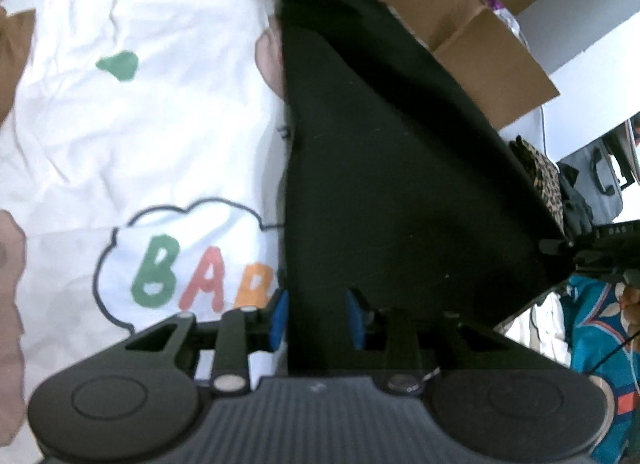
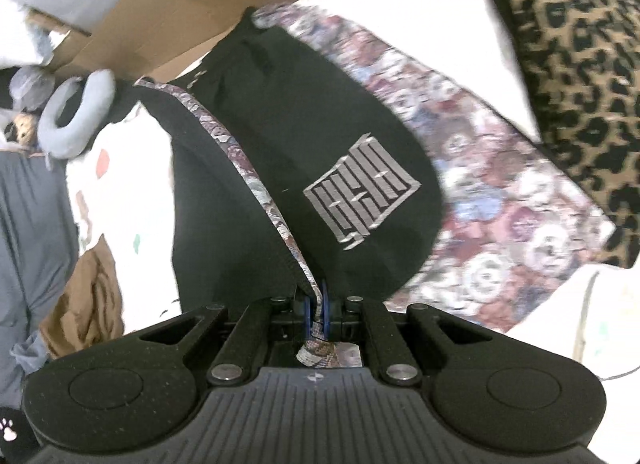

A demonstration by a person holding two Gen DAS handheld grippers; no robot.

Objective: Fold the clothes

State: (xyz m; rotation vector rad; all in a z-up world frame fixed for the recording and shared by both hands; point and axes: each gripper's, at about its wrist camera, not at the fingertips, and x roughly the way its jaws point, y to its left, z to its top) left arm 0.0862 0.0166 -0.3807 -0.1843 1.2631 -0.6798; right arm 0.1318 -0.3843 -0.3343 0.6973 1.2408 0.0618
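Black knit garment (image 1: 392, 183) hangs taut, apparently pinched by both grippers (image 1: 318, 318) (image 2: 316, 306).

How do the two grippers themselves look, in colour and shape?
The left gripper and the right gripper look alike: a matte black body with a ribbed grey centre, two round black discs, silver pivot pins on black linkage bars, and blue pads on the fingers.
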